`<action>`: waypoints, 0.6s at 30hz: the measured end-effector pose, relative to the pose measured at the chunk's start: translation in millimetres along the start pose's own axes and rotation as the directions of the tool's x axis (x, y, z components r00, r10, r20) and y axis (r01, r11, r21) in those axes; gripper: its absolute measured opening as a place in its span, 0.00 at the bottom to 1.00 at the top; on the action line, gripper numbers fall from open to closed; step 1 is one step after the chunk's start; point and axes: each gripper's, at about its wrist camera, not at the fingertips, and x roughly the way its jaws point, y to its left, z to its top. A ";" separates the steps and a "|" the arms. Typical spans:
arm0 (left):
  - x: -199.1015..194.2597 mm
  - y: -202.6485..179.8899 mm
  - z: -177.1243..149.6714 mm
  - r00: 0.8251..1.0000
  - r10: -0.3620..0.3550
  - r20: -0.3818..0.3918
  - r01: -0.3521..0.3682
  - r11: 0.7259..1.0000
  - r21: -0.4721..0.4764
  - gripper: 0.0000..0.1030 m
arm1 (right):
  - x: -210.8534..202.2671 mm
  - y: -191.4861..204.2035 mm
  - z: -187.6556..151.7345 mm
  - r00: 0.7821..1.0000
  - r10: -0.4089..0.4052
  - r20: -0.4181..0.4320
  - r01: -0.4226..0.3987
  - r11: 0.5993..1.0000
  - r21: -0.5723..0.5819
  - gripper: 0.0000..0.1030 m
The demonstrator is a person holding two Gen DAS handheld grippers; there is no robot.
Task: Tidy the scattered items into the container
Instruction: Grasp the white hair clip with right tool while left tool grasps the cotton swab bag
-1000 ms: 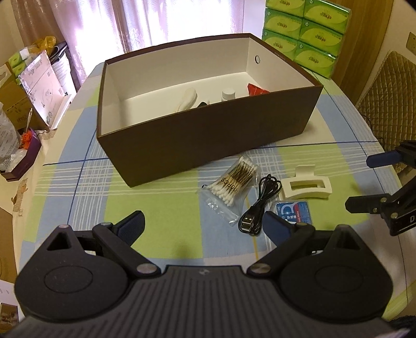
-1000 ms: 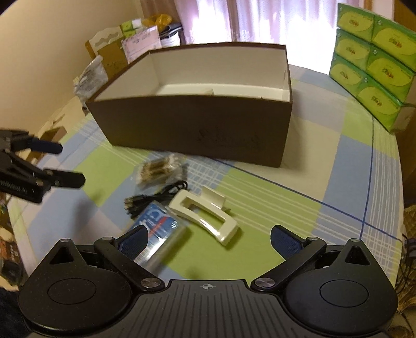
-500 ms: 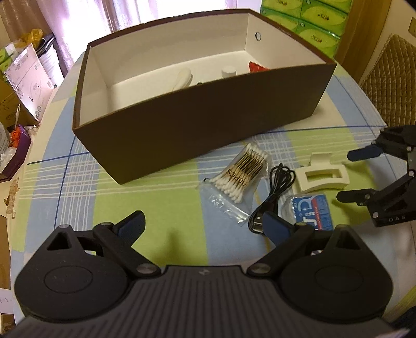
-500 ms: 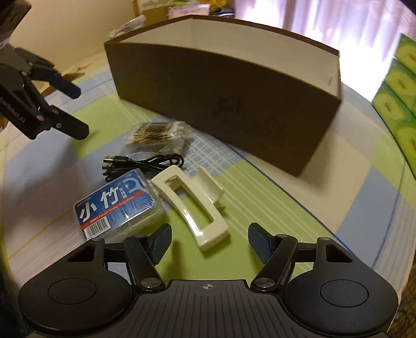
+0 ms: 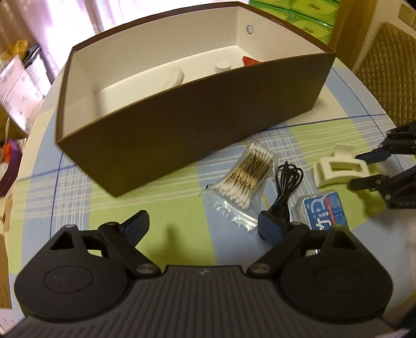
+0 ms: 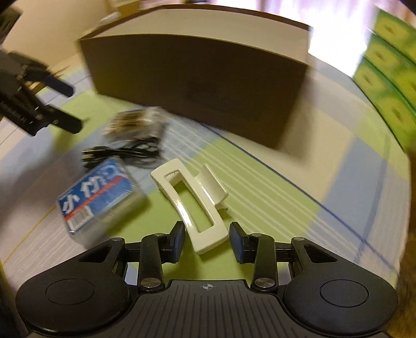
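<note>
Green tissue packs (image 5: 309,15) stacked at table's far right corner; checked tablecloth (image 5: 78,197) covers table; quilted chair back (image 5: 390,67) off its right edge; curtain (image 5: 78,15) behind.

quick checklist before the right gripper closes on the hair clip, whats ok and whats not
1. Right gripper open: ok.
2. Hair clip between its fingers: ok, the near end sits in the gap.
3. Fingers touching the clip: cannot tell, the view is blurred.
4. Blue packet out of the grasp: ok, it lies apart to the left.
5. Box open with room inside: ok, a few things sit at the back.
6. Left gripper out of the way: ok, open and empty over the tablecloth, near the cable and cotton swabs.
</note>
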 end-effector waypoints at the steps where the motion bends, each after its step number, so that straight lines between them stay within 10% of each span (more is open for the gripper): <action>1: 2.4 -0.7 1.8 1.000 -0.007 0.004 0.007 1.000 0.013 0.82 | -2.2 -5.7 -3.2 1.000 -0.012 -0.005 0.012 0.999 0.038 0.39; 18: 49.2 -18.7 21.0 0.992 -0.120 0.023 0.114 0.978 0.173 0.28 | -13.8 -24.5 -18.9 0.999 -0.043 -0.009 0.044 0.978 0.203 0.39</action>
